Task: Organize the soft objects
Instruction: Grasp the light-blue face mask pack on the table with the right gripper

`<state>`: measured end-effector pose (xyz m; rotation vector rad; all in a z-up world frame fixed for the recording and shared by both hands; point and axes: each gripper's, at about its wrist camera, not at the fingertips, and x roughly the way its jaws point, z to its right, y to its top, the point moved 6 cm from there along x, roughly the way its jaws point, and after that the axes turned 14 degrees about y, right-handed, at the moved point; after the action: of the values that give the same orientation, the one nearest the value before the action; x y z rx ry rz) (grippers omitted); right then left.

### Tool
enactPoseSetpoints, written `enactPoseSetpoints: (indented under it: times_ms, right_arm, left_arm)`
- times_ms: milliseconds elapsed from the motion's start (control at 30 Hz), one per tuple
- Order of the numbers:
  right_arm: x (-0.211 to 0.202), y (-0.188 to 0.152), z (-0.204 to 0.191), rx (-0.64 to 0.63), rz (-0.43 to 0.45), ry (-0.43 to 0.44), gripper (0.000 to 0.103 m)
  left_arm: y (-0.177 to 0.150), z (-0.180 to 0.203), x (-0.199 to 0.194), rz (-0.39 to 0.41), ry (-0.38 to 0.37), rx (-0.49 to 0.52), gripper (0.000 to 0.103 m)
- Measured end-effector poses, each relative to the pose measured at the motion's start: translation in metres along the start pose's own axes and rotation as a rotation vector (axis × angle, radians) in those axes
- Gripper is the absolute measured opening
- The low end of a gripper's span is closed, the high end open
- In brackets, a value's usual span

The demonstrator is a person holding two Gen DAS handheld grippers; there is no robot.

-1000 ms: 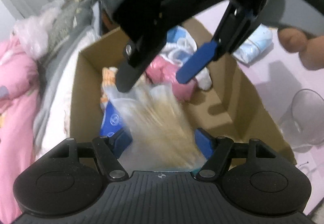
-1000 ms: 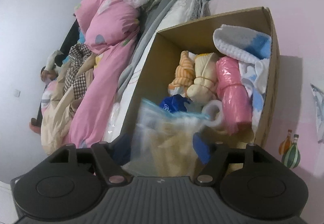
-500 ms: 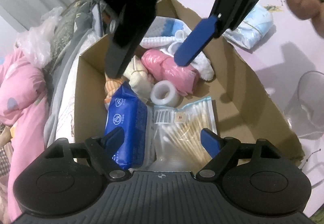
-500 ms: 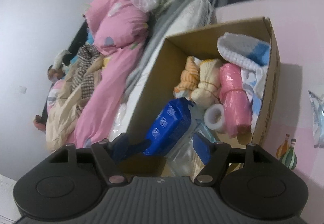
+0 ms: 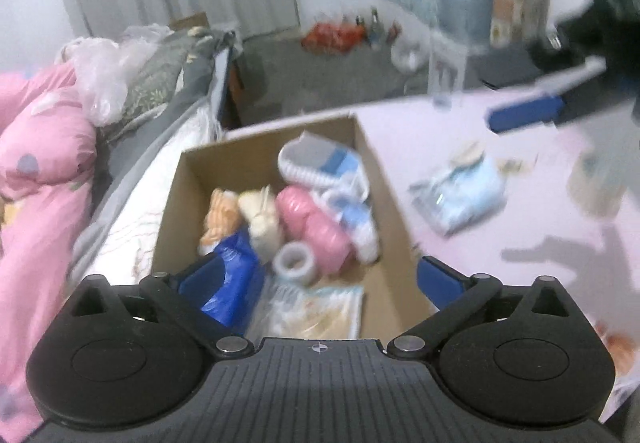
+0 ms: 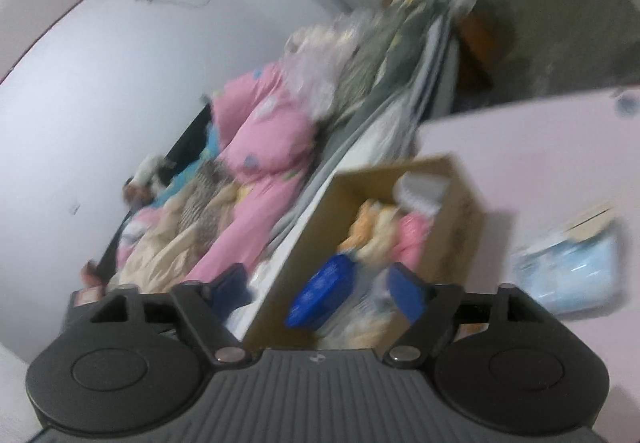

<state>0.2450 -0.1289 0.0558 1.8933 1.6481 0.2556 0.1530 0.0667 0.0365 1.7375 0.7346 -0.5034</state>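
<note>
Left gripper [image 5: 320,277]: black ribbed housing, twin round pivot discs, silver screws, blue finger pads [image 5: 440,280]. Right gripper [image 6: 322,285]: identical build, blue pads.

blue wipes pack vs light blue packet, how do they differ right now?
Colour: the blue wipes pack is deep blue; the light blue packet is pale and partly clear.
Place: the wipes pack sits inside the cardboard box; the packet lies outside it on the pink table.
Pose: the wipes pack leans among other items; the packet lies flat.
Both are soft plastic packs, and neither is gripped.
</note>
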Motion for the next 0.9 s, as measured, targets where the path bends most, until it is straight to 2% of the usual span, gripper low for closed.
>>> enactPoseSetpoints:
  times_ms: [100,200,333,400,567,700,767,900]
  right_arm:
    - [-0.023,0.007,0.018,-0.027,0.051,-0.105,0.068]
    - [-0.027,0.011,0.045,-0.036,0.031,-0.231,0.068]
    - [-0.014,0.017,0.092,-0.039,-0.028,-0.406,0.068]
    - [-0.008,0.021,0.115,-0.028,-0.04,-0.459,0.068]
    - [0.011,0.029,0.167,0.053,-0.054,-0.505,0.068]
    - [0.024,0.018,0.191,0.101,-0.097,-0.509,0.062]
    - [0.027,0.008,0.199,0.097,-0.128,-0.486,0.059]
    - [0.035,-0.005,0.201,0.043,-0.174,-0.511,0.046]
  left_arm:
    - [0.002,0.002,-0.002,0.006,-0.045,-0.104,0.103]
    - [-0.001,0.003,0.003,-0.016,-0.055,-0.162,0.103]
    - [-0.007,0.004,0.005,-0.014,-0.048,-0.163,0.103]
    - [-0.009,0.004,0.003,-0.002,-0.04,-0.147,0.103]
    - [-0.013,0.0,-0.001,0.014,-0.036,-0.142,0.103]
    - [-0.017,-0.002,0.003,0.002,-0.043,-0.148,0.103]
    - [-0.019,-0.002,0.005,-0.006,-0.041,-0.15,0.103]
    - [-0.022,-0.002,0.008,-0.019,-0.043,-0.156,0.103]
